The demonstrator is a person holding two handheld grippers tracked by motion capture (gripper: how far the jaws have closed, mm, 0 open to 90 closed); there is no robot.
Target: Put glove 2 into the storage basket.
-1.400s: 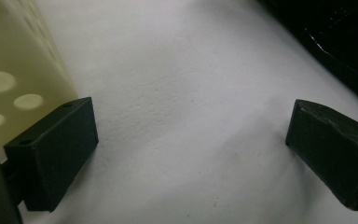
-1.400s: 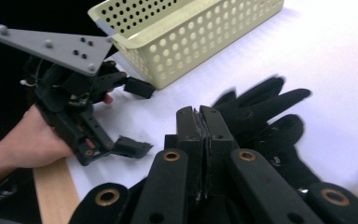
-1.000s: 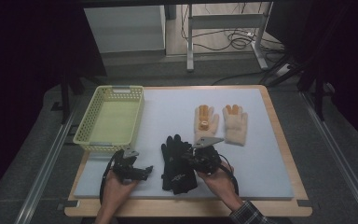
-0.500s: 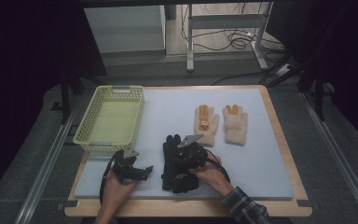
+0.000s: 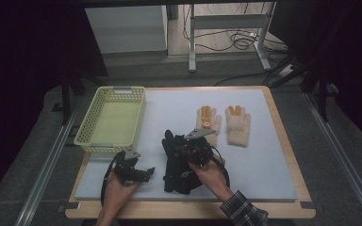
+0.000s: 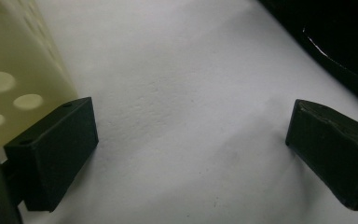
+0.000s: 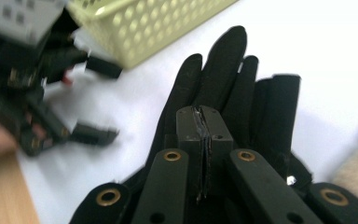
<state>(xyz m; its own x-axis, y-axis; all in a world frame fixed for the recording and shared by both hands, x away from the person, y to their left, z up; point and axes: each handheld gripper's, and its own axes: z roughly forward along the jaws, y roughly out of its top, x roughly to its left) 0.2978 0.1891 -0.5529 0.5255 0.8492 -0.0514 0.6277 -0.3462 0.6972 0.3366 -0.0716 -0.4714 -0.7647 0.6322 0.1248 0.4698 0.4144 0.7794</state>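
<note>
Covering most of the wooden table (image 5: 283, 136) is a big white mat (image 5: 169, 106). On the left side of the mat sits a yellow basket (image 5: 111, 120) with little holes in its walls. On the right side lie two tan gloves (image 5: 224, 124) flat, side by side, with their fingers pointing away from the person. Near the front of the mat, in the middle, lie the black gloves (image 5: 178, 162), one on top of the other, with their fingers pointing away too. They are between the basket and the tan gloves, well apart from both. The right gripper (image 7: 204, 122) is over the black gloves, and its two jaws are pressed tight together after just closing. I cannot tell if any glove cloth is caught between them. The black glove fingers spread out right behind the jaw tips. The left gripper (image 6: 191, 158) sits low over the bare mat, just in front of the basket and left of the black gloves. Its jaws are far apart, with nothing between them but white mat.
</note>
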